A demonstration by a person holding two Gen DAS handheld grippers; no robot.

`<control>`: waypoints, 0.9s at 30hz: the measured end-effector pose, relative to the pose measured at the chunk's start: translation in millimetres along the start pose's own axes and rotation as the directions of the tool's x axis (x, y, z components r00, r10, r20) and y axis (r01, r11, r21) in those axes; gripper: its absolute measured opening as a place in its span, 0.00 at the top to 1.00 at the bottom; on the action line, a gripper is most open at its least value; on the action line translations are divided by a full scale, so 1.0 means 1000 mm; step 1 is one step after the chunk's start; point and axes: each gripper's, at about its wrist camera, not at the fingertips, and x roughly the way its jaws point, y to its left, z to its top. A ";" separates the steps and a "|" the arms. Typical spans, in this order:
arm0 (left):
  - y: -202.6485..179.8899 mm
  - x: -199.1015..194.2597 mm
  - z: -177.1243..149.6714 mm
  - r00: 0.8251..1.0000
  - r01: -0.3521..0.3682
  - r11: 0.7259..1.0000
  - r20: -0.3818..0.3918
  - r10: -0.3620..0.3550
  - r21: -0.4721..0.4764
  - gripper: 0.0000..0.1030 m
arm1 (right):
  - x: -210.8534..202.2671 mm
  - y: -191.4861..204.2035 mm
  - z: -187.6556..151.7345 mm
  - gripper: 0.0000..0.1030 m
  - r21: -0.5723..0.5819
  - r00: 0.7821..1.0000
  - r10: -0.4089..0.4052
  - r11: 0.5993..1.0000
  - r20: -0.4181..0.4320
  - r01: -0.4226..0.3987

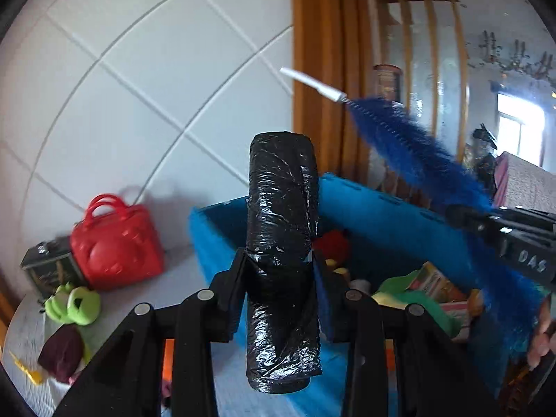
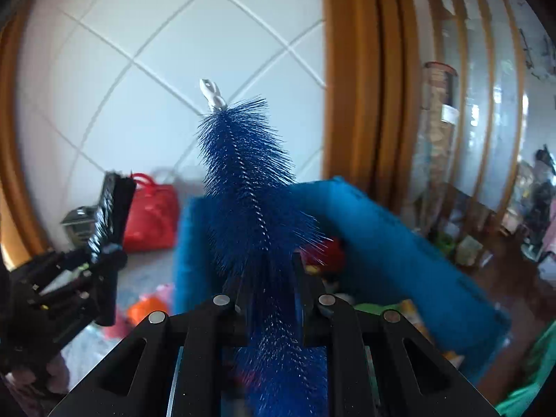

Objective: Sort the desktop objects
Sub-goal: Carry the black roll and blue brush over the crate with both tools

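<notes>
My left gripper [image 1: 278, 260] is shut on a black roll of plastic bags [image 1: 281, 215], which stands upright between the fingers, lifted in front of a blue storage bin [image 1: 382, 215]. My right gripper [image 2: 267, 260] is shut on a blue bottle brush [image 2: 246, 177] with a white tip; its bristles stick up and out past the fingers. That brush [image 1: 410, 146] and the right gripper [image 1: 462, 217] also show at the right of the left wrist view. The left gripper [image 2: 107, 246] with its roll [image 2: 111, 208] appears at the left of the right wrist view.
The blue bin [image 2: 399, 243] holds a red plush, green cloth and printed packets. On the grey table [image 1: 166, 278] sit a red toy handbag [image 1: 118, 243], a dark box [image 1: 52, 264], a green item [image 1: 74, 304] and a maroon one [image 1: 62, 351]. White tiled wall and wooden door frame stand behind.
</notes>
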 end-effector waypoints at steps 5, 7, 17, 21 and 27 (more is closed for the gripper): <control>-0.065 0.032 0.009 0.998 0.034 0.996 -0.057 -0.029 0.088 0.67 | 0.013 -0.053 -0.006 0.83 0.035 0.998 -0.044 0.998 -0.033 0.045; -0.080 0.041 0.008 0.996 0.040 0.993 -0.084 -0.031 0.112 0.67 | 0.025 -0.067 -0.012 0.83 0.056 0.997 -0.048 0.997 -0.057 0.051; -0.116 0.085 0.021 0.982 0.008 0.989 -0.189 0.019 0.146 0.67 | 0.058 -0.090 -0.019 0.82 0.061 0.991 -0.057 0.996 -0.117 0.064; -0.115 0.102 0.027 0.977 -0.029 0.990 -0.204 0.057 0.135 0.67 | 0.069 -0.092 -0.012 0.81 0.044 0.992 -0.056 0.997 -0.115 0.062; -0.094 0.120 0.029 0.966 -0.053 0.994 -0.245 0.076 0.099 0.66 | 0.089 -0.098 -0.006 0.78 0.038 0.991 -0.044 0.998 -0.124 0.049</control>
